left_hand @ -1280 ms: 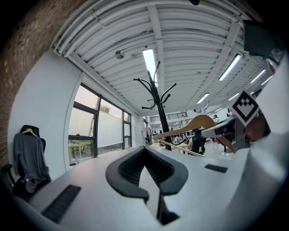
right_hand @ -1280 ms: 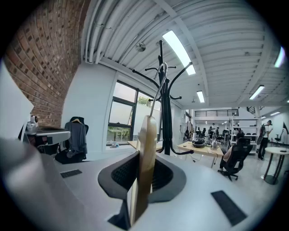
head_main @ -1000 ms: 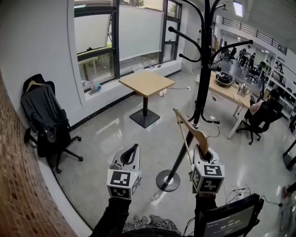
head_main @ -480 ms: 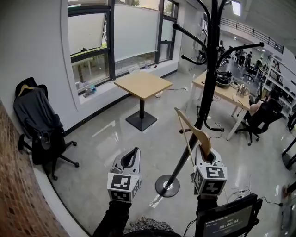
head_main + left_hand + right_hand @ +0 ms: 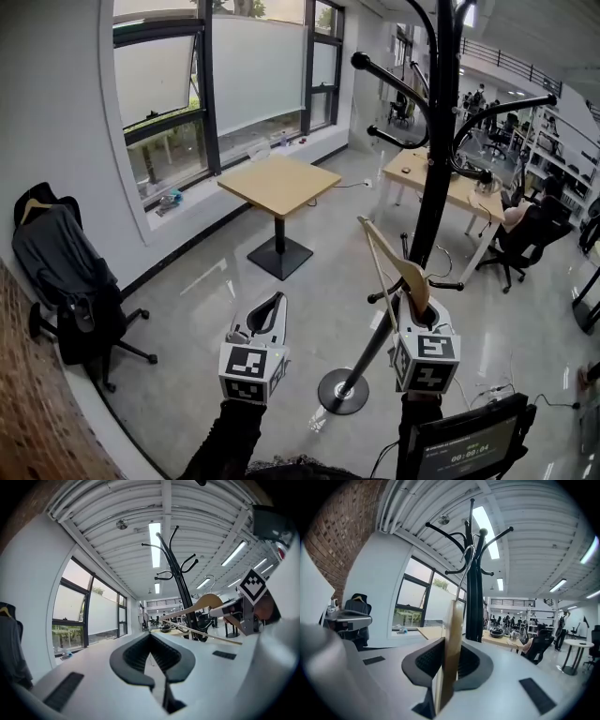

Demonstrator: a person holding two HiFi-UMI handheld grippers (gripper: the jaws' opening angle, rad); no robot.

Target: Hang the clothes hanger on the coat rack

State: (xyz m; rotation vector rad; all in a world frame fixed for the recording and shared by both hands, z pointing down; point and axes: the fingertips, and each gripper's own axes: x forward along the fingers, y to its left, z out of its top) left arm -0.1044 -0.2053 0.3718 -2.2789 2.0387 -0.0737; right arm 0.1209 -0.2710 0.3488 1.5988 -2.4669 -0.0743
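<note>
Here the right gripper [image 5: 418, 317] clamps the wooden hanger [image 5: 400, 267] beside the coat rack [image 5: 435, 173]; left gripper [image 5: 268, 307] clenched, empty.

- Glossy grey floor [image 5: 216, 300], light reflecting off it.
- Coat rack [image 5: 433, 187]: round black base on floor, front centre.
- Square wooden table [image 5: 278, 183] on black pedestal, mid-floor nr window.
- Office chair [image 5: 80, 323] w/ dark jacket [image 5: 56, 258], left by wall.
- Long table [image 5: 450, 192] behind rack; swivel chair [image 5: 525, 246] beside it, person seated.
</note>
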